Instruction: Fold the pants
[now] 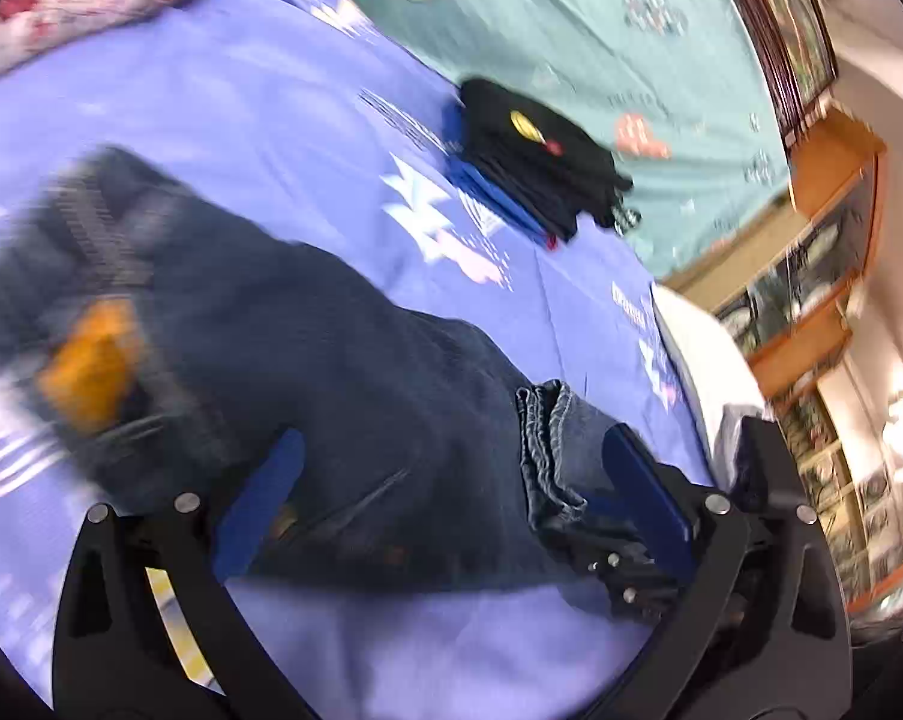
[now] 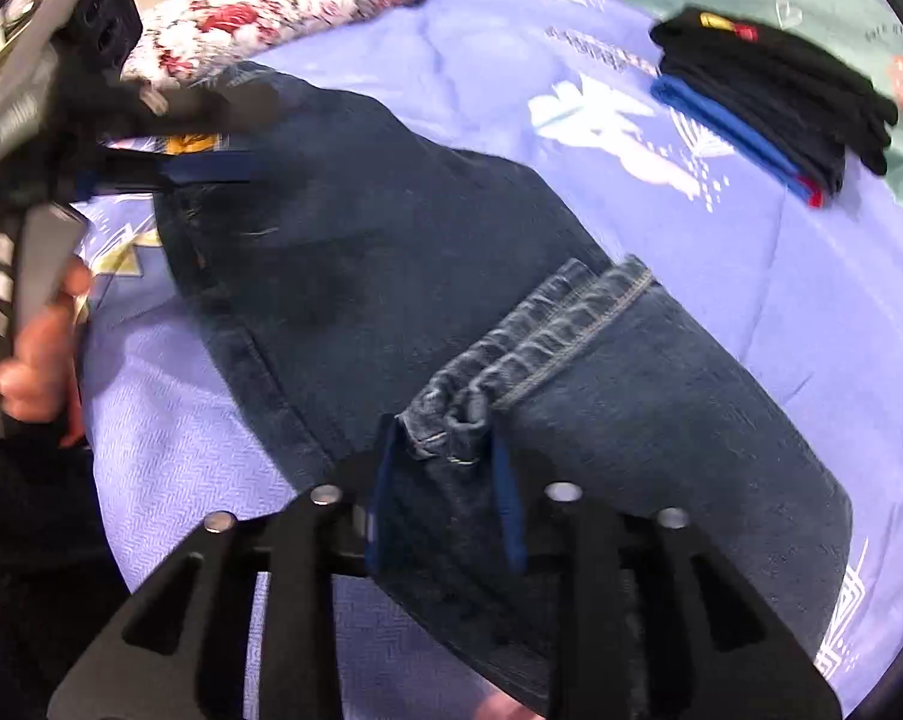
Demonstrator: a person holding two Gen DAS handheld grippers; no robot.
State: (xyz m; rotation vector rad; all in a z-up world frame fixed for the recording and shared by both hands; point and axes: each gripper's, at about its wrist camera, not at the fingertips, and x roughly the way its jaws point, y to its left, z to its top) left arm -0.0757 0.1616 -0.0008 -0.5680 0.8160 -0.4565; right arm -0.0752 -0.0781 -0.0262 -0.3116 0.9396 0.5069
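Dark blue jeans lie folded on the purple bedsheet. Their leg hems are laid back over the thighs. An orange waist patch shows at the far left. My left gripper is open, its blue fingers spread wide over the denim and pinching nothing. The right wrist view shows the left gripper blurred at the waistband, with a hand on its handle. My right gripper stands open, and the hem corner rests loosely between its fingers.
A stack of folded black clothes on a blue item sits at the sheet's far right. A floral quilt lies along the back. Beyond it are a teal cover, the white bed edge and wooden shelves.
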